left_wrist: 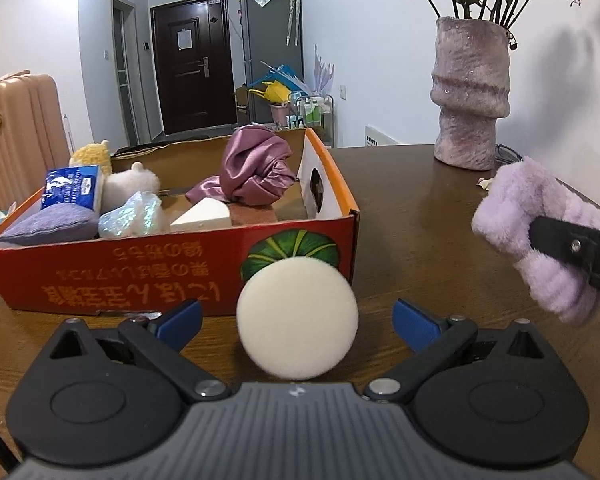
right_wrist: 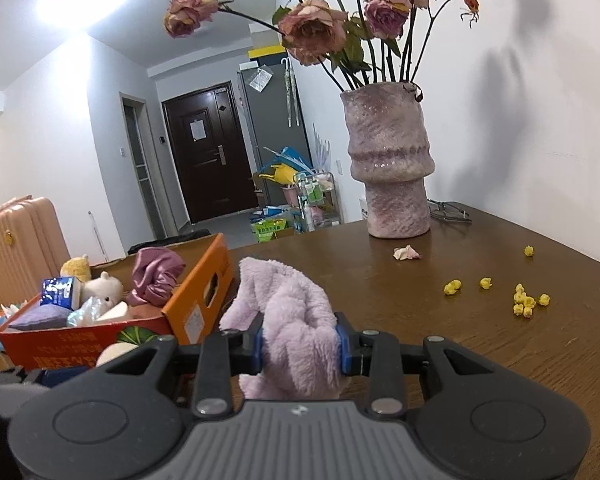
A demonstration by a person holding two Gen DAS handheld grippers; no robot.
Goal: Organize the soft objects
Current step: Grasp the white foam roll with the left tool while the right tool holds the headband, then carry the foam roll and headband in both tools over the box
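The right tool (right_wrist: 299,350) is clamped shut on a lilac plush band (right_wrist: 288,320), its blue pads sunk into the pile on both sides, the band carried above the surface (right_wrist: 440,344) with its long axis running away from the camera. The box (right_wrist: 196,308) lies ahead and to the left of that tool, just beside the band's far end, already holding a satin cloth (right_wrist: 156,276), a white plush (right_wrist: 104,286) and a grey pad (right_wrist: 40,317). The left tool (left_wrist: 298,322) stands wide open; a round white puff (left_wrist: 297,318) sits between its blue tips, neither tip touching it, upright against the box's near wall (left_wrist: 140,276). From the left view the band shows at the right edge, well apart from the box. The right hand has the band, so the carry likely goes leftward over the orange rim; the left tool is nearer the puff and would need to close on it.
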